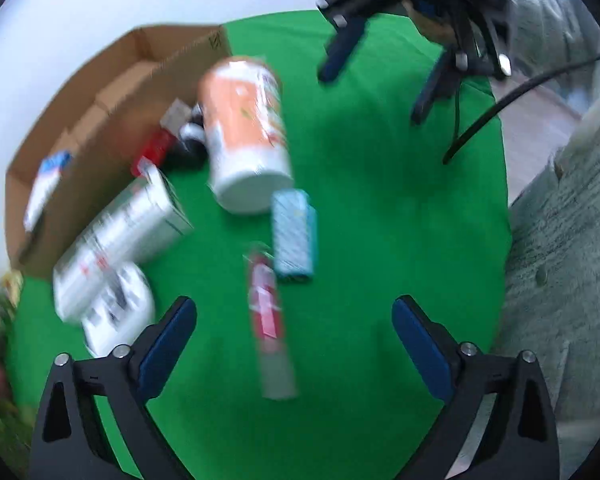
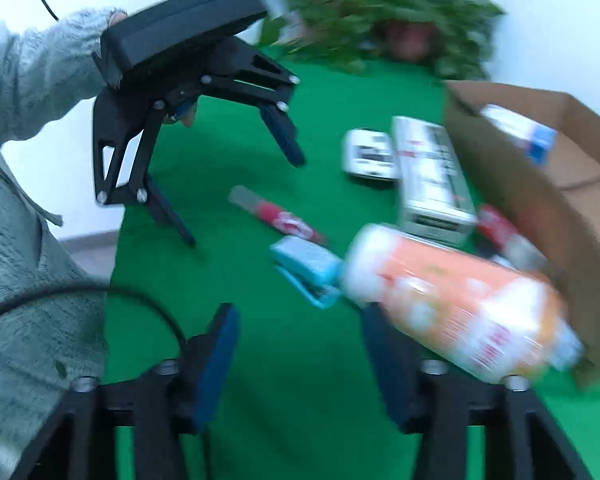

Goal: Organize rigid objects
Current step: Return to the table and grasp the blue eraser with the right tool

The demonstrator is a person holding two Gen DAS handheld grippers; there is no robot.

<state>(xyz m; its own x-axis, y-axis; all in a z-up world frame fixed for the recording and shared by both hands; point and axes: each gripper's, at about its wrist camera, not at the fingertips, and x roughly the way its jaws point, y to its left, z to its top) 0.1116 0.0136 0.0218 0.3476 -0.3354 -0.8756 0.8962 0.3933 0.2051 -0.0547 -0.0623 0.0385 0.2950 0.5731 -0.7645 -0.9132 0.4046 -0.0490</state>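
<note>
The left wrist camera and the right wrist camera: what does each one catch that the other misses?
Only the left wrist view shows a small black and white object tucked between the box and the canister.

Only the right wrist view shows the leafy green potted plant clearly, at the table's far end.

Both show the green tablecloth, the open brown cardboard box, the orange and white cylindrical canister, the teal rectangular case, the red and clear slim tube, the long silver carton and the white boxy device. Each also sees the other tool, open and empty.

Orange-white canister (image 1: 246,132) on side, beside cardboard box (image 1: 100,92)
</note>
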